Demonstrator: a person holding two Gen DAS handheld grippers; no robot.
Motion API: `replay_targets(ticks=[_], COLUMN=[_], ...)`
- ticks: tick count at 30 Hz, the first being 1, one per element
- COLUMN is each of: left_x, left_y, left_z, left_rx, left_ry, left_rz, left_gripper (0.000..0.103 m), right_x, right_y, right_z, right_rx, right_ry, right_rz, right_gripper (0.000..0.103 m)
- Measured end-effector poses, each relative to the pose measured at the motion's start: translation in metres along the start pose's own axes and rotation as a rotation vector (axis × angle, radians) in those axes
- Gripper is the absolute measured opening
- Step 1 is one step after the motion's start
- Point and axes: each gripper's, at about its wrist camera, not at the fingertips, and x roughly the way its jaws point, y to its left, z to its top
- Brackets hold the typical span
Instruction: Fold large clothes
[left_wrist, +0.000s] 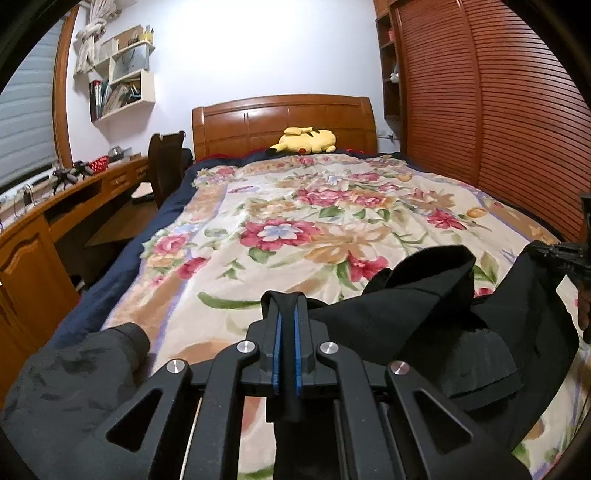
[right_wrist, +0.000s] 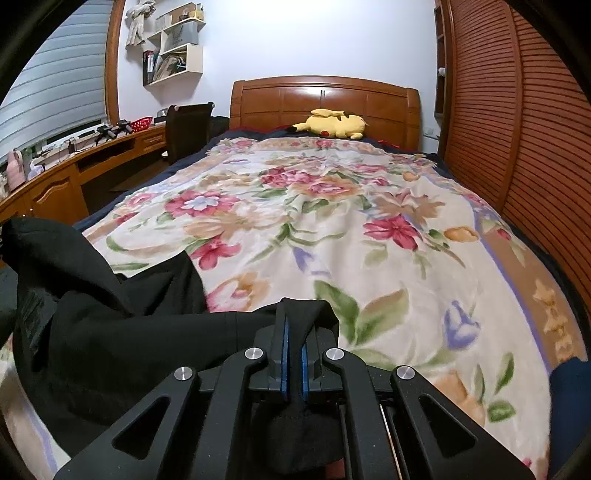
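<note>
L gripper (left_wrist: 287, 306): fingers (left_wrist: 275, 332) nearly together, pinching edge of black garment (left_wrist: 424, 314). R gripper (right_wrist: 294, 321): fingers (right_wrist: 284, 354) likewise clamped on black cloth fold. Garment hangs slack btwn both, over foot of bed w/ floral blanket (right_wrist: 332, 206). Yellow plush (right_wrist: 334, 123) by headboard, well apart.

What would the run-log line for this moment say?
left gripper: shut on black garment | right gripper: shut on black garment | garment: over floral bedspread
</note>
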Motion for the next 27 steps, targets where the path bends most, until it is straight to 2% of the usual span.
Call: replay_targets(ticks=[4, 6, 8, 10, 12, 13, 14, 15, 16, 17, 18, 19, 22, 27], left_x=[0.006, 0.002, -0.008, -0.018, -0.029, -0.036, -0.042, -0.045, -0.051, -0.055, -0.057, -0.058, -0.058, -0.054], left_y=[-0.005, -0.009, -0.010, -0.010, -0.011, -0.012, -0.013, -0.015, -0.017, -0.020, -0.023, -0.025, -0.031, -0.039], left_z=[-0.009, -0.014, -0.018, -0.021, -0.025, -0.029, -0.034, -0.037, -0.042, -0.047, -0.052, -0.055, -0.067, -0.083], left_rx=[0.008, 0.014, 0.014, -0.002, -0.017, -0.021, -0.026, -0.031, -0.039, -0.038, -0.037, -0.036, -0.031, -0.027], left_ry=[0.014, 0.011, -0.011, -0.034, -0.037, -0.040, -0.046, -0.051, -0.061, -0.064, -0.060, -0.056, -0.029, -0.002], left_rz=[0.003, 0.001, -0.003, -0.022, -0.046, -0.055, -0.063, -0.069, -0.077, -0.086, -0.087, -0.085, -0.085, -0.099], left_gripper=[0.006, 0.011, 0.031, 0.042, 0.046, 0.056, 0.072, 0.081, 0.086, 0.086, 0.086, 0.086, 0.086, 0.086], right_x=[0.013, 0.020, 0.025, 0.024, 0.022, 0.021, 0.020, 0.018, 0.015, 0.013, 0.013, 0.011, 0.003, -0.008], right_y=[0.006, 0.008, 0.012, 0.014, 0.016, 0.016, 0.016, 0.018, 0.020, 0.020, 0.020, 0.021, 0.026, 0.041], right_z=[-0.009, -0.011, -0.011, -0.008, -0.006, -0.005, -0.005, -0.005, -0.006, -0.008, -0.008, -0.010, -0.012, -0.017], right_rx=[-0.029, -0.046, -0.058, -0.061, -0.062, -0.063, -0.067, -0.075, -0.081, -0.088, -0.088, -0.094, -0.110, -0.128], right_ry=[0.034, 0.055, 0.071, 0.071, 0.066, 0.065, 0.065, 0.065, 0.062, 0.054, 0.054, 0.048, 0.022, 0.000], right_rz=[-0.011, -0.020, -0.027, -0.026, -0.026, -0.027, -0.030, -0.030, -0.025, -0.025, -0.025, -0.023, -0.036, 0.003], right_gripper=[0.004, 0.004, 0.004, 0.004, 0.008, 0.008, 0.009, 0.012, 0.020, 0.026, 0.042, 0.054, 0.061, 0.062])
